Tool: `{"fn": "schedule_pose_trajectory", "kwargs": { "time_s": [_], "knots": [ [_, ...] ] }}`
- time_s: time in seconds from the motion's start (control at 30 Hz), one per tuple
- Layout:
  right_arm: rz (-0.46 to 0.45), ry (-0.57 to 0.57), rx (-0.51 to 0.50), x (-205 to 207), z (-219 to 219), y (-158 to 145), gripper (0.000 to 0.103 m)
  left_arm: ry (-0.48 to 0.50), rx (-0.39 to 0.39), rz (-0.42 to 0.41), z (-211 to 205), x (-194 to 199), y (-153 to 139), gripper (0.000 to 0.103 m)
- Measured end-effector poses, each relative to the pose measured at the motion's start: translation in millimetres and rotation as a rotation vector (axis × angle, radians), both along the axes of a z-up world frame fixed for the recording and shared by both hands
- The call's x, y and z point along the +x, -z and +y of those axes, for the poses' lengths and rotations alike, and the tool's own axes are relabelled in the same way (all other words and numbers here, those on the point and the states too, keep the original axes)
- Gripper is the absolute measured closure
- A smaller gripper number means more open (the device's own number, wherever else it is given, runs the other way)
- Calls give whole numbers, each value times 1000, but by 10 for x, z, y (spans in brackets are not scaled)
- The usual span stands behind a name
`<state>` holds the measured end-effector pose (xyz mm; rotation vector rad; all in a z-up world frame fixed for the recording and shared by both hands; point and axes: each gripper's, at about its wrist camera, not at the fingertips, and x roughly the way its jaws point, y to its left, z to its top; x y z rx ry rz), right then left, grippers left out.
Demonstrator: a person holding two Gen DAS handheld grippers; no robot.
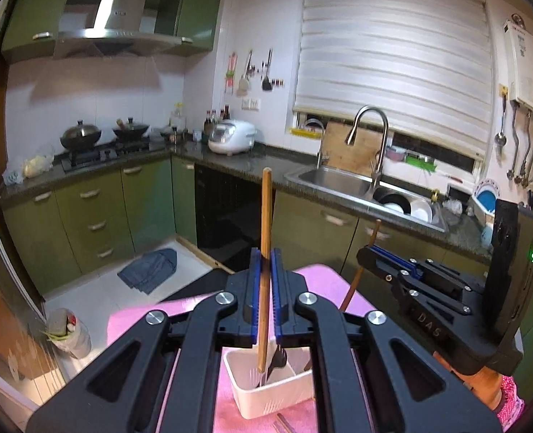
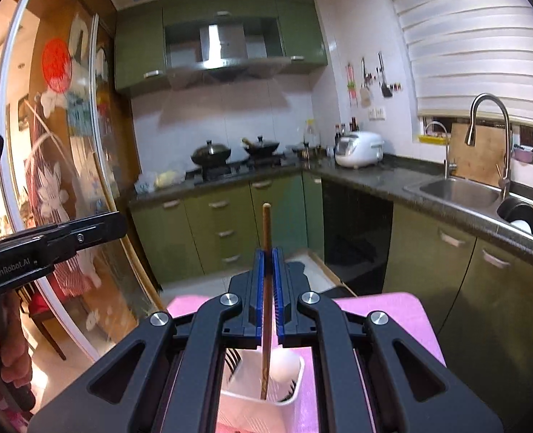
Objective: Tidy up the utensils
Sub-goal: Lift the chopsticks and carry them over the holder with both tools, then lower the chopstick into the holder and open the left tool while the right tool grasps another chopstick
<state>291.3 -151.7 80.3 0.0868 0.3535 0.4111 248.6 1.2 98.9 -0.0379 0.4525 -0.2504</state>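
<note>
Light, stiff, slim and likely to pivot: best pinched mid-shaft, as now. Left gripper [image 1: 266, 281] clamped on a thin brown wooden chopstick [image 1: 265, 245]; right gripper [image 2: 268, 281] clamped on another [image 2: 266, 238]. Both upright, tips toward twelve o'clock, lower ends over the white slotted plastic utensil basket [image 1: 266, 393] on the pink mat [image 1: 324, 274].

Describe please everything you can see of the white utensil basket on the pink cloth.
The white utensil basket looks like plastic, rectangular, with slotted walls and an inner divider. It stands upright on the pink cloth, below both shut grippers. Dark cutlery, including a fork, stands inside; the right wrist view also shows a white rounded spoon-like piece. The lower ends of the held wooden chopsticks hang over its opening; whether they touch it is unclear.
</note>
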Motion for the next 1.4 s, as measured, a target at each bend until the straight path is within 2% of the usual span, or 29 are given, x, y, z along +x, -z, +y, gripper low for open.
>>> {"fn": "schedule_pose_trajectory", "kwargs": {
  "time_s": [0.23, 0.5, 0.6, 0.83, 0.93, 1.03, 1.13, 1.2, 1.4],
  "knots": [
    [35, -21, -10, 28, 30, 350, 96, 15, 12, 62, -79, 39, 310, 97],
    [16, -37, -8, -179, -13, 355, 97, 4, 43, 84, -122, -34, 447, 97],
    [5, -46, 4, -317, -101, 344, 87, -2, 62, 94, -149, -42, 509, 97],
    [31, -39, 0, -663, -354, 556, 84, -12, 103, 145, -205, 10, 749, 97],
    [89, -46, -37, -747, -413, 797, 68, -23, 120, 165, -213, 34, 857, 97],
    [204, -82, -157, -745, -319, 1192, 67, -34, 134, 178, -216, 49, 931, 88],
    [366, -120, -303, -636, -151, 1710, 68, -40, 138, 193, -190, 57, 983, 78],
    [433, -114, -358, -562, -96, 1999, 71, -40, 143, 198, -205, 47, 1003, 77],
    [522, -100, -390, -442, -17, 2456, 72, -28, 154, 215, -219, 39, 1083, 76]
  ]
}}
